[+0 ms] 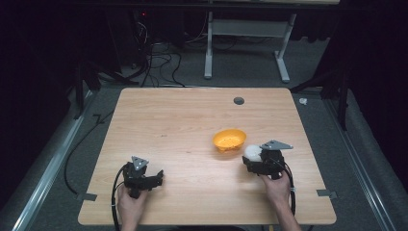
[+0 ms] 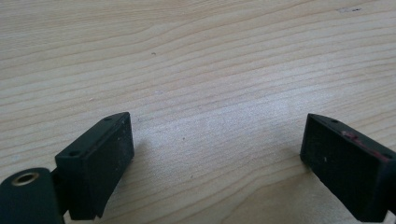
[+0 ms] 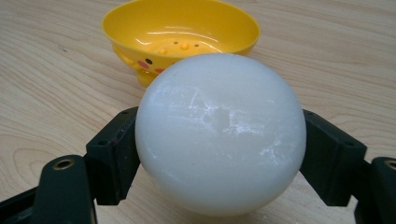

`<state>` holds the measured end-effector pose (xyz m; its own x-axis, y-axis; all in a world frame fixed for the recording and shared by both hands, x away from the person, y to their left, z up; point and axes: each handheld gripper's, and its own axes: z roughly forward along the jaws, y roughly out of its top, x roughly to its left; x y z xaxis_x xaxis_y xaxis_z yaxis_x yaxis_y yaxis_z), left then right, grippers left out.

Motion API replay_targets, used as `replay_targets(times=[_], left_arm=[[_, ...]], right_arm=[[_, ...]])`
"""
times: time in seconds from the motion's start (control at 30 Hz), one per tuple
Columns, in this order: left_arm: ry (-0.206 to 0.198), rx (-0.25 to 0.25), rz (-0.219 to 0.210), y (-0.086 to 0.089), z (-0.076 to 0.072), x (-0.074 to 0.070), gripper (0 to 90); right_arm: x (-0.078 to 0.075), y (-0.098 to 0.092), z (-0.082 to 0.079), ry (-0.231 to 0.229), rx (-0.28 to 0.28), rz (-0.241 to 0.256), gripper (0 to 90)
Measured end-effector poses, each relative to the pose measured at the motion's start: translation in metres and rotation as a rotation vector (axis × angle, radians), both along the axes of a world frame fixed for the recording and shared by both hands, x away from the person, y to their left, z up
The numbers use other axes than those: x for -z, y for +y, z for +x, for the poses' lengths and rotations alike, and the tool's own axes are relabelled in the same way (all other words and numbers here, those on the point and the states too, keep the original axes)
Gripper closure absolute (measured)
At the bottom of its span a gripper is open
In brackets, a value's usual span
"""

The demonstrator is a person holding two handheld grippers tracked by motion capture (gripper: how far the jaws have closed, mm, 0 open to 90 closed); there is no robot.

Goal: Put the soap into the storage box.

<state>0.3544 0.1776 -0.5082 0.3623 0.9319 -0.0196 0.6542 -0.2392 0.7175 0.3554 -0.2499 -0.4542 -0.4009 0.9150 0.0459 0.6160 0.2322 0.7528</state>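
Item 1: white ball. Smooth, matt, lightly scuffed. It is gripped at its two sides by the fingers of the right gripper, one black pad pressed against each flank. In the high view the ball is seen at the front of that gripper, just beside the bowl, at the right half of the worktop. Whether the ball rests on the wood or is lifted clear of it cannot be told.

Item 2: yellow bowl. Plastic, upright, with small face markings on its outer wall. It is placed directly beyond the ball in the right gripper view, near it; contact between the two cannot be told. In the high view the bowl is set right of centre.

Item 3: left gripper. Held low over the near left part of the worktop, well apart from ball and bowl. Its fingers are spread wide; bare wood grain is seen between them and nothing is gripped.
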Motion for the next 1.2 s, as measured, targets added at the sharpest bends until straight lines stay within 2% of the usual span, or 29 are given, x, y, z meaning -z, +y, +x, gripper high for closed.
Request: replay_targets(times=[0.43, 1.2], left_arm=[[0.0, 0.0, 0.0, 0.0, 0.0, 0.0, 9.9], [0.0, 0.001, 0.0, 0.0, 0.0, 0.0, 9.9]], right_arm=[[-0.011, 0.006, 0.002, -0.027, -0.022, -0.004, 23.2], [-0.027, 0.027, 0.015, -0.056, -0.084, -0.038, 23.2]])
